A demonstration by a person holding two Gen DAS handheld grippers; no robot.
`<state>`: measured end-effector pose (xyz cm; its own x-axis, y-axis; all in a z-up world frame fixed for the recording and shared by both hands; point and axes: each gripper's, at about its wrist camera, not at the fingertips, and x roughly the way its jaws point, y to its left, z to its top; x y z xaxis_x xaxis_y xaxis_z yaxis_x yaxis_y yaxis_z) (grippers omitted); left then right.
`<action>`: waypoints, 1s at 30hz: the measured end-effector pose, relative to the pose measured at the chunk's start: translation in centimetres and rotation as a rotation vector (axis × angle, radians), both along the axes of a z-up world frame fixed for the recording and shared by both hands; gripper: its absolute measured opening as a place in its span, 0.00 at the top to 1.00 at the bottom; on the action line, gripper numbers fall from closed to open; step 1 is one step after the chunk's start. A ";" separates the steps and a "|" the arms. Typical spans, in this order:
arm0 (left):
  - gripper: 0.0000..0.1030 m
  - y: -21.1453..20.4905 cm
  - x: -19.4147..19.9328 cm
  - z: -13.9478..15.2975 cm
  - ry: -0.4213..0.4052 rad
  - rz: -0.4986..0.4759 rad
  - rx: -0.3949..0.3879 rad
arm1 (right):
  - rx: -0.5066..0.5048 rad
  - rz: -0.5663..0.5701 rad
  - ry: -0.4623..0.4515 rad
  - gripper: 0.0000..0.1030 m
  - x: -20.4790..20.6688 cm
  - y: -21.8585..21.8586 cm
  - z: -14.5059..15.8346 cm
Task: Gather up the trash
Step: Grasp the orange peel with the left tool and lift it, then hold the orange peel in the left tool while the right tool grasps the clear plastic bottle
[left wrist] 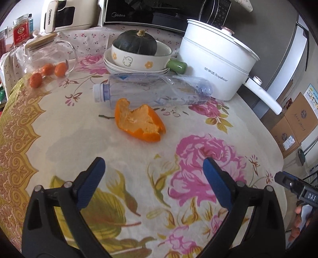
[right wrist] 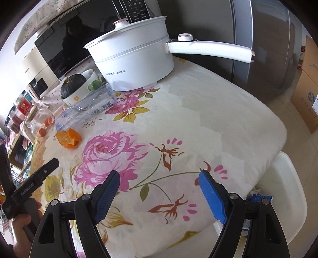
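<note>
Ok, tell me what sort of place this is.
Likely a home kitchen or dining corner: a microwave and a white electric pot stand at the back of a table with a floral tablecloth, a fridge beside it.

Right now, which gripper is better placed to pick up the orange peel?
Left. The left gripper is open and faces the orange peel just ahead on the tablecloth; the right gripper, also open, sees the peel far off to its left.

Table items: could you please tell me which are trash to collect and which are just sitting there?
Trash: orange peel; empty plastic bottle.

Not trash: white electric pot; squash in a bowl; glass jar; small oranges; microwave.
</note>
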<state>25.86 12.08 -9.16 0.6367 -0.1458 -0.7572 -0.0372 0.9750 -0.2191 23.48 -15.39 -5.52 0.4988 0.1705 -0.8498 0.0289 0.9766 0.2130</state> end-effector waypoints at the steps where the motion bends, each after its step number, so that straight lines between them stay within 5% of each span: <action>1: 0.05 -0.2 0.8 -0.3 -0.001 0.001 0.008 | -0.004 0.008 0.003 0.19 0.3 0.2 -0.2; 11: 0.06 -0.5 5.6 -3.2 -0.010 0.153 -0.005 | -0.038 0.019 0.033 0.19 2.1 0.8 -2.4; 19: 0.73 0.9 5.8 -2.7 -0.009 0.120 -0.062 | -0.101 0.082 -0.002 0.19 2.9 3.0 -2.2; 25: 0.83 2.8 3.8 -1.8 0.019 0.032 -0.014 | -0.164 0.291 -0.042 0.19 5.6 8.6 -0.6; 30: 0.84 7.1 2.4 -0.5 0.004 0.071 -0.009 | -0.239 0.479 -0.084 0.19 8.7 15.1 0.6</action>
